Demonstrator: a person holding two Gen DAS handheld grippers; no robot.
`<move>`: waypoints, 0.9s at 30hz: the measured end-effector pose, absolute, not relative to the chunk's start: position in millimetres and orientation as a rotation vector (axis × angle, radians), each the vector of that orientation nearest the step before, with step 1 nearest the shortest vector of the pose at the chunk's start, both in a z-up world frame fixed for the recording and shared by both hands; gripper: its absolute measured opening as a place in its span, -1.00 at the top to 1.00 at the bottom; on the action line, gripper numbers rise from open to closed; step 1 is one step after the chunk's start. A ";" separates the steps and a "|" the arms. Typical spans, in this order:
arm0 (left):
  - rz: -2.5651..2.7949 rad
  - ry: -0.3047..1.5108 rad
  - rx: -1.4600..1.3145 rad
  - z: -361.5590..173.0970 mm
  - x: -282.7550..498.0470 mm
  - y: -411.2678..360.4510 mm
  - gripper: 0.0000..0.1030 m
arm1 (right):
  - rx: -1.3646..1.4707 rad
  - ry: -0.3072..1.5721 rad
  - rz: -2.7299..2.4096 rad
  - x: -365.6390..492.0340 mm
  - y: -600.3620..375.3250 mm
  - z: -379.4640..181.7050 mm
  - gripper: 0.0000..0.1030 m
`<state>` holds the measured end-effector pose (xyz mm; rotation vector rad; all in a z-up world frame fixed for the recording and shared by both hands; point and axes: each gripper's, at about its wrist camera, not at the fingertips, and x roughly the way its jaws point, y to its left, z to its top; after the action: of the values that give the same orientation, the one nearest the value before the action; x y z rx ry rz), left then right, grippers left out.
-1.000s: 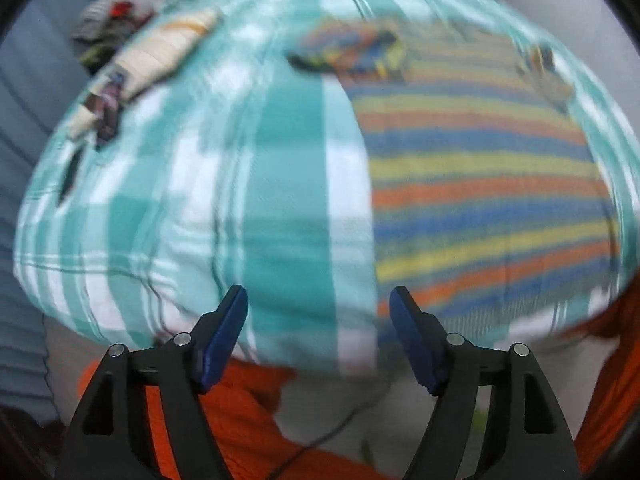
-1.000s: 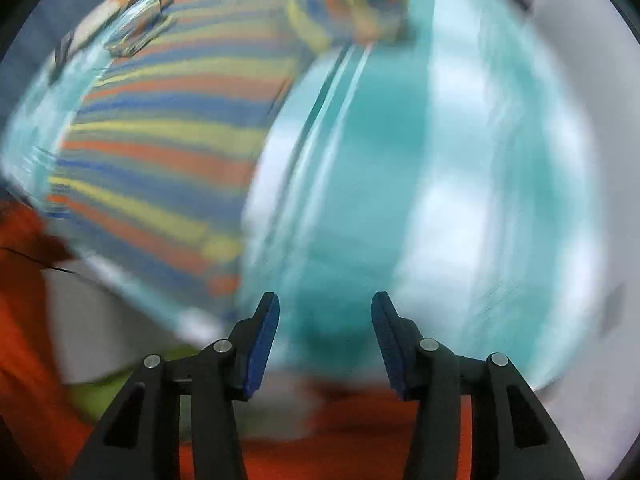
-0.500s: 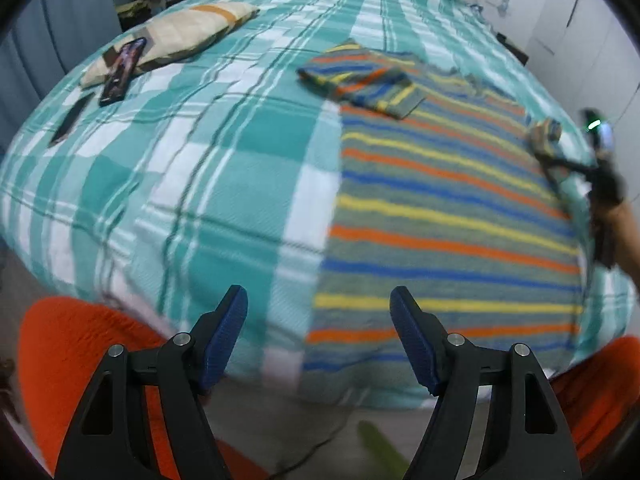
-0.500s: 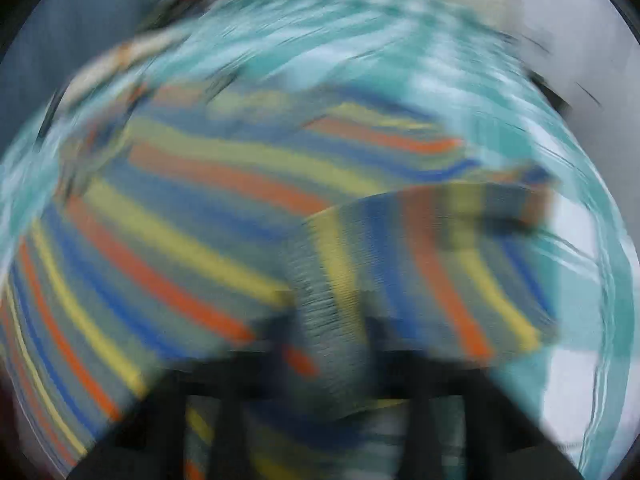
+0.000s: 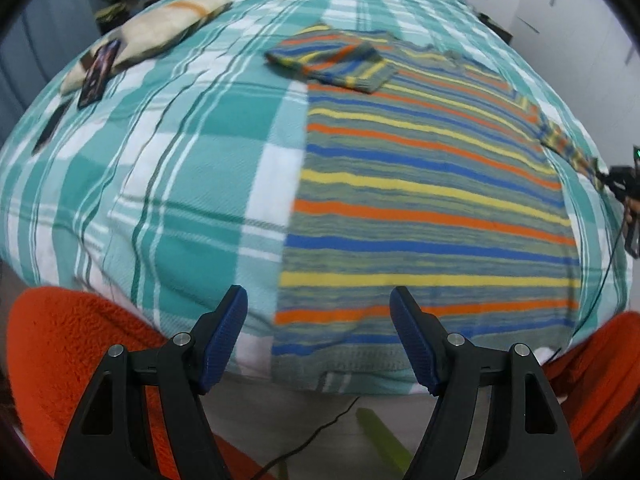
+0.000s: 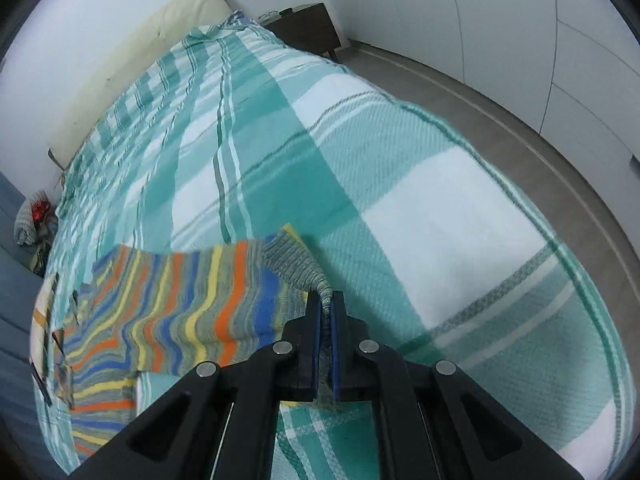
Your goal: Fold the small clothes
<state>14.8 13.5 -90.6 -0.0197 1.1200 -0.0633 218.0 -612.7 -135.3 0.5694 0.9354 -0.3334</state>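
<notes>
Bed (image 5: pixel 168 184), checked cover: striped shirt (image 5: pixel 432 200) flat at its near edge, your right tool (image 6: pixel 326 312) pinching one sleeve cuff, left tool (image 5: pixel 318 336) wide and idle; carry that sleeve inward, taut, level.

A teal plaid blanket (image 5: pixel 168 168) covers the bed, with a cream pillow (image 5: pixel 160 32) and dark nightstand (image 6: pixel 308 28).
</notes>
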 end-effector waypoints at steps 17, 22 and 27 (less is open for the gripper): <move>-0.057 1.158 -0.012 -103.4 16.3 6.5 -0.47 | 0.542 0.957 -0.320 225.1 -626.2 -152.5 0.91; -0.046 1.171 -0.014 -107.8 16.3 10.6 -0.47 | 0.533 0.911 -0.345 214.4 -620.7 -148.3 0.04; -0.053 1.169 -0.023 -110.1 17.8 8.8 -0.47 | 0.764 0.800 -0.322 150.7 -626.0 -126.3 -0.02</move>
<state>17.8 8.8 -110.1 -0.0226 1.1691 -0.0531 150.7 -626.0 -126.3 0.7640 0.7999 -0.3222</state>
